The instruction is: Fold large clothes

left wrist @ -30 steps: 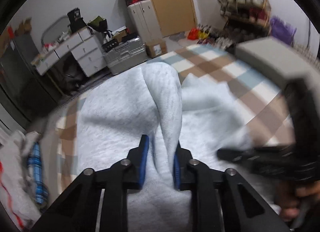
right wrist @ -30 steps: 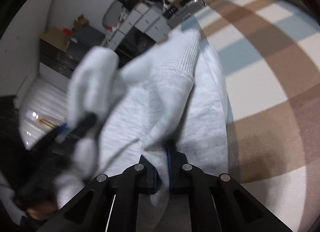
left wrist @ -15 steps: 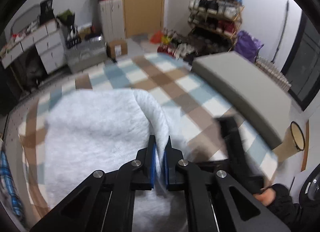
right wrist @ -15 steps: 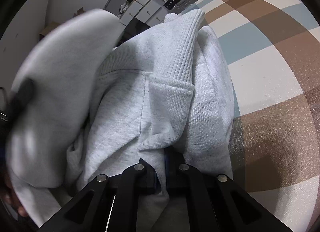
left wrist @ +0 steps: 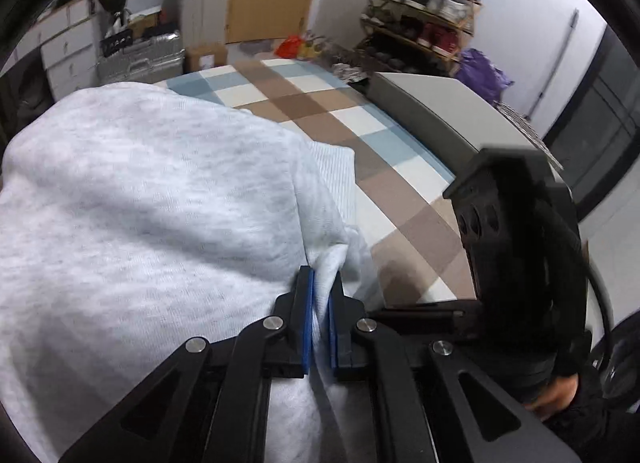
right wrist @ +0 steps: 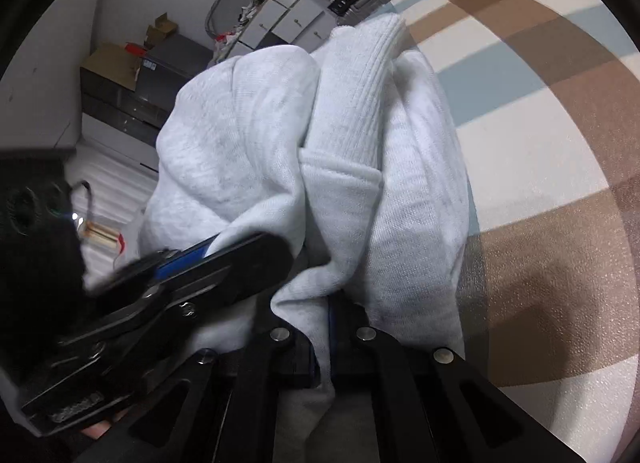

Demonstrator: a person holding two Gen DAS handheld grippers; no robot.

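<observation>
Sweatshirt [left wrist: 152,199] fabric, pale grey and thick, is lying bunched on the checked bedspread [left wrist: 320,111], and I am judging the fold as only partly made: one layer is doubling over the body, while a ribbed cuff or hem [right wrist: 360,95] is sticking up out of the heap instead of lying flat. I am holding it at two spots. The left gripper [left wrist: 319,303] is pinching a fold of the sweatshirt at its right edge, blue-padded fingers [left wrist: 306,323] closed tight on the cloth. The right gripper [right wrist: 326,327] is doing the same just beside it, fingers closed on a gathered lower edge of the garment. In the right wrist view the left gripper [right wrist: 192,259] is crossing in front of the sweatshirt's left side, so the two tools are working very near each other. What I am seeing as left to do: laying the carried layer down, flattening the ribbed part, and squaring the bundle. For room, the bedspread to the right of the sweatshirt is lying bare and wide, good for setting the fold down. Beyond that stretch a grey padded edge [left wrist: 440,103] is bounding the bed, and to the left of the sweatshirt the bed is ending near drawers [left wrist: 68,47] and a metal case [left wrist: 140,59], so I am favouring the right side.
</observation>
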